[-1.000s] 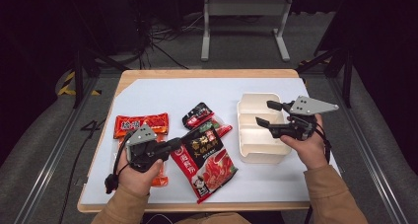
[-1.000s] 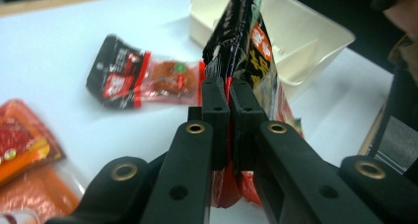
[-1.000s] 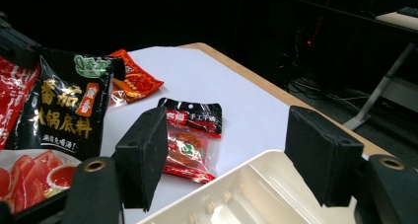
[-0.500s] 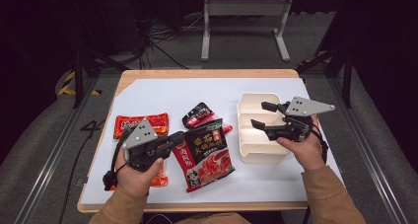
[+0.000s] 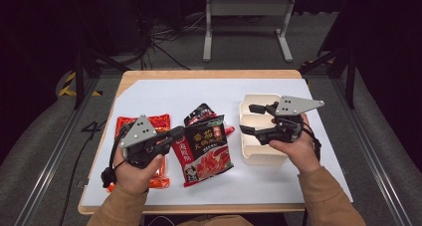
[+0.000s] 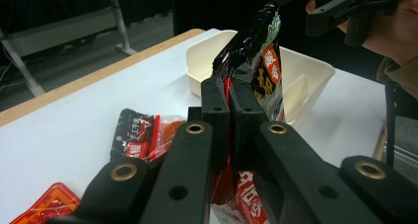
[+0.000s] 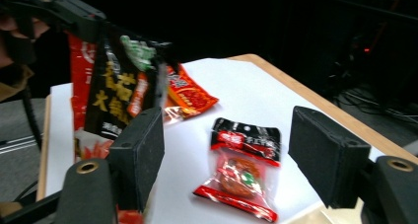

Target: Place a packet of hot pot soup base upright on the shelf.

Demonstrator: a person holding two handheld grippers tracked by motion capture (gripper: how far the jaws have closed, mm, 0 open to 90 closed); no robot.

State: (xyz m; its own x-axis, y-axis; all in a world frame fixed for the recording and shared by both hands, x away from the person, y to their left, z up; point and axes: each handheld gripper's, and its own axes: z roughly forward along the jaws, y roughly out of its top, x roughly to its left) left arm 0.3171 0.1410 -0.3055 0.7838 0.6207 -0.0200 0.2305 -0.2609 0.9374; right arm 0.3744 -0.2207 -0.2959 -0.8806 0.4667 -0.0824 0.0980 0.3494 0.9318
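- Two grippers are at work, one in each of the person's hands, at the near edge of the white surface (image 5: 149,94).
- Nearest, the left gripper (image 5: 171,136) has its jaws clenched on the edge of a large red and black sauce packet (image 5: 204,149), which hangs lifted off the surface, tilted towards the middle.
- Under the left hand lies a flat red packet (image 5: 159,120), partly hidden by the gripper.
- Just beyond the lifted packet lies a small black and red sachet (image 5: 201,112), flat on the surface.
- To the right, the right gripper (image 5: 251,119) hovers over the cream tray (image 5: 259,156); its jaws stand wide apart with nothing between them, and they have just been opening further.
- My reading: the step in hand is carrying the big packet across to the tray. The next move calls for swinging it right, over the tray wall, and lowering it in before letting go; the open right gripper looks placed to steady or take it.
- Writing: the big packet bears large Chinese characters in yellow on black, plus a green patch and an orange tag; I can't read them surely. The sachet's label is too small to make out.
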